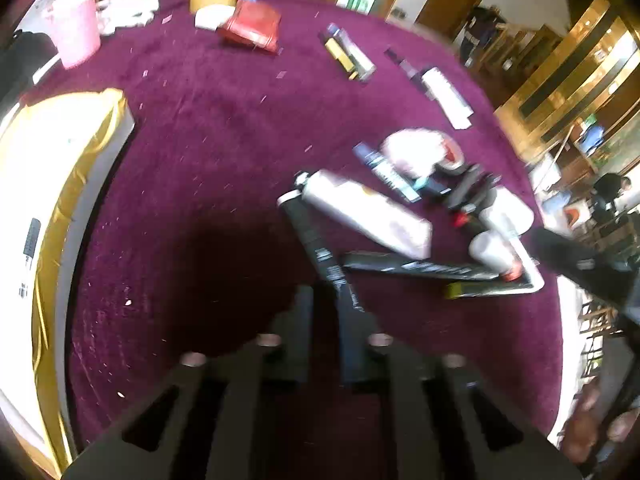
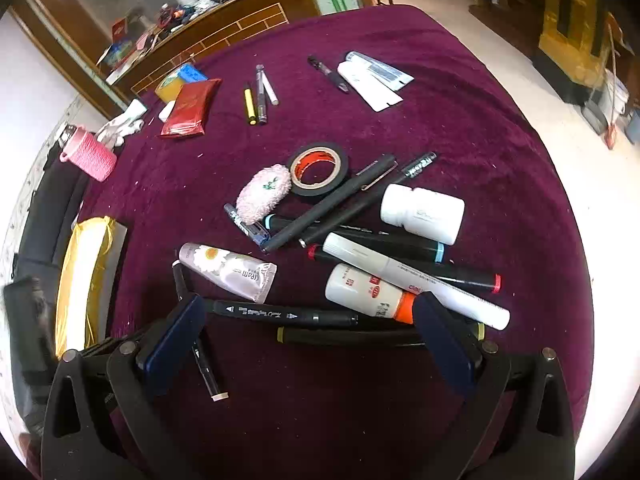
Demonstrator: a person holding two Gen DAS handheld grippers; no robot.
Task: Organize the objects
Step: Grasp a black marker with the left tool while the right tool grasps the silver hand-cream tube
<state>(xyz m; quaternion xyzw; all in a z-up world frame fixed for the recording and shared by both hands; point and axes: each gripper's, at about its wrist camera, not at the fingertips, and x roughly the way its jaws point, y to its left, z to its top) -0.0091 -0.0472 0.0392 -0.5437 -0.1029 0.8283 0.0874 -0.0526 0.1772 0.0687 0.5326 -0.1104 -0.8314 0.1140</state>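
A heap of pens and markers lies on the purple cloth [image 2: 460, 128]. My right gripper [image 2: 308, 304] stands wide open low over its near side. A black marker [image 2: 280, 314] and a yellow-capped marker [image 2: 352, 336] lie crosswise between its blue pads [image 2: 180, 340], and neither is squeezed. A daisy-print cream tube [image 2: 228, 268] lies just beyond. My left gripper [image 1: 325, 300] shows blurred, its jaws a narrow gap apart. A thin black marker [image 1: 308, 236] runs from the cream tube [image 1: 360, 208] down into that gap. In the right wrist view this marker [image 2: 200, 340] lies flat, with no fingers on it.
Beyond the heap are a black tape roll [image 2: 319, 168], a white bottle [image 2: 424, 212] and a pink fluffy pad [image 2: 264, 192]. A yellow-wrapped white box [image 2: 84, 276] lies at the left. A red pouch [image 2: 188, 108] and a pink knitted bottle [image 2: 90, 156] sit further back. The table edge curves close on the right.
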